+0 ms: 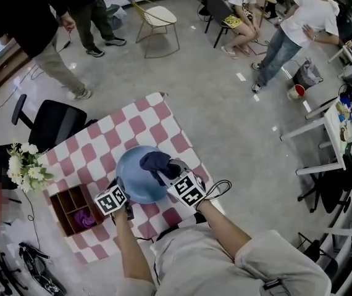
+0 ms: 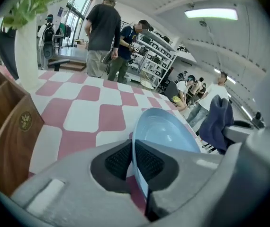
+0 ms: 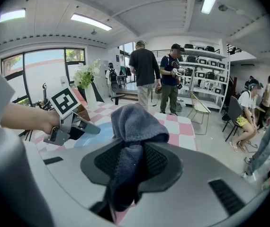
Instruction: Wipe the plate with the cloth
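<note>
A light blue plate (image 1: pixel 138 172) is held tilted above the pink-and-white checked table (image 1: pixel 140 123). My left gripper (image 1: pixel 122 200) is shut on the plate's near rim; in the left gripper view the plate (image 2: pixel 166 134) stands on edge between the black pads (image 2: pixel 119 161). My right gripper (image 1: pixel 175 176) is shut on a dark blue-grey cloth (image 1: pixel 155 164), which lies on the plate's right side. In the right gripper view the cloth (image 3: pixel 132 126) bulges out of the jaws, with the plate (image 3: pixel 93 135) and the left gripper (image 3: pixel 71 125) to its left.
A wooden compartment box (image 1: pixel 72 210) with a purple thing inside stands at the table's left front. A vase of white flowers (image 1: pixel 25 168) is at the left edge. A black office chair (image 1: pixel 52 122) is behind the table. People stand and sit further back.
</note>
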`<state>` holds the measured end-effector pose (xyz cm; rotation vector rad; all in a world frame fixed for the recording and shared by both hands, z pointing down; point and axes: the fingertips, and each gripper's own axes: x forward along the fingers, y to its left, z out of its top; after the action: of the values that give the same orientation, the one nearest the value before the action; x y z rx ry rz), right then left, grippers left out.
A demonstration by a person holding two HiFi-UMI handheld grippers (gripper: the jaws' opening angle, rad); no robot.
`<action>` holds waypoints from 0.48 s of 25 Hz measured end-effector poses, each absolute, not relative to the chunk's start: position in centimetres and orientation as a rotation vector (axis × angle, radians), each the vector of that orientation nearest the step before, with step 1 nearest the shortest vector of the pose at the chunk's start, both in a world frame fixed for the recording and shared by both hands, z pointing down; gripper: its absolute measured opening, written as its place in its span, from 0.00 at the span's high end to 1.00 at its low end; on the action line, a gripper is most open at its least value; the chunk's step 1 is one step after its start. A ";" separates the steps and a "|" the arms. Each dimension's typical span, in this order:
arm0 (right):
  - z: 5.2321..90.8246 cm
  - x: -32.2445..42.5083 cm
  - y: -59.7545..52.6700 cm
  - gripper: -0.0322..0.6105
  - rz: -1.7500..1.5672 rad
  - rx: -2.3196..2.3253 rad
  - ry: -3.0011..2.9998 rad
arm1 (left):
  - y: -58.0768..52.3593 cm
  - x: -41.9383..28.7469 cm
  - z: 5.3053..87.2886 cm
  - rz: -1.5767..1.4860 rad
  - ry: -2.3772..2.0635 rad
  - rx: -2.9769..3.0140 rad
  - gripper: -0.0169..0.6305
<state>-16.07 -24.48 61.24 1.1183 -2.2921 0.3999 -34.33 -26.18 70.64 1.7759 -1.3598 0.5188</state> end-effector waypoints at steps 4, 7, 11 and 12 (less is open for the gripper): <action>60.3 -16.1 -24.9 0.77 0.384 1.102 -2.337 | -25.4 -33.3 67.8 0.541 -1.456 1.827 0.94; 59.0 -16.1 -25.4 0.77 0.362 1.081 -2.381 | -24.8 -32.4 65.8 0.524 -1.510 1.833 0.94; 57.2 -14.3 -26.3 0.77 0.331 1.084 -2.394 | -25.3 -30.0 62.7 0.448 -1.564 1.842 0.94; 56.9 -14.1 -26.6 0.77 0.328 1.082 -2.389 | -25.6 -29.7 61.8 0.427 -1.582 1.845 0.94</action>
<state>-14.11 -26.57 56.94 1.0821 -2.3890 0.3280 -29.71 -25.62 61.79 1.8449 -1.5818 0.4274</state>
